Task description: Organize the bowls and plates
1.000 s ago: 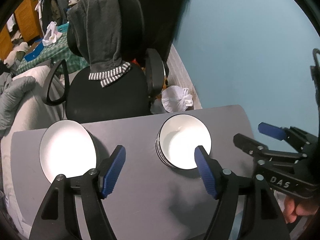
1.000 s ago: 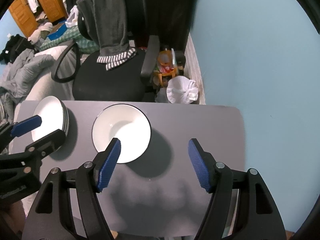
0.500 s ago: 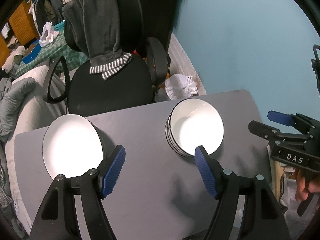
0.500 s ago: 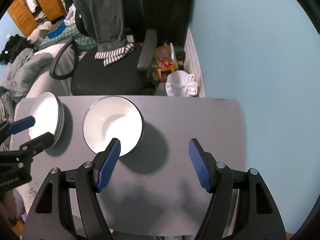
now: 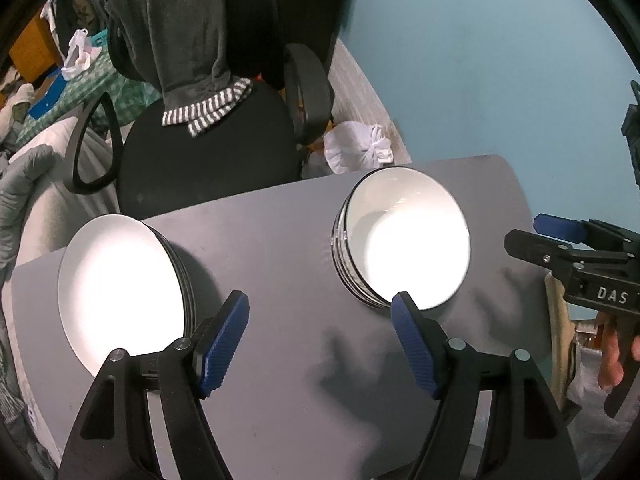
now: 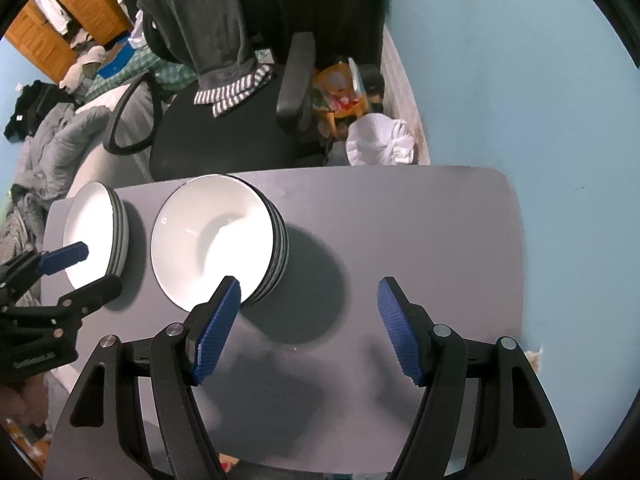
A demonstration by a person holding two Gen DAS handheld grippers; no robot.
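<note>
A stack of white plates (image 5: 120, 284) sits at the left end of the grey table (image 5: 280, 248); a stack of white bowls (image 5: 404, 240) stands to its right. My left gripper (image 5: 320, 340) hangs open above the bare table between the two stacks, nothing between its fingers. In the right wrist view the plates (image 6: 96, 232) and bowls (image 6: 216, 236) lie left of my right gripper (image 6: 308, 328), which is open over bare table (image 6: 420, 240), its left pad (image 6: 218, 328) near the bowls' front rim. Each gripper shows at the edge of the other's view.
A black office chair (image 5: 208, 148) draped with a grey garment (image 5: 176, 36) stands behind the table. A white plastic bag (image 5: 356, 146) lies on the floor by the blue wall (image 5: 480, 60). Bedding and clutter fill the left background.
Both grippers have sunk toward the table; the plates and bowls look larger and nearer. Jaws keep the same width, and nothing was taken hold of.
</note>
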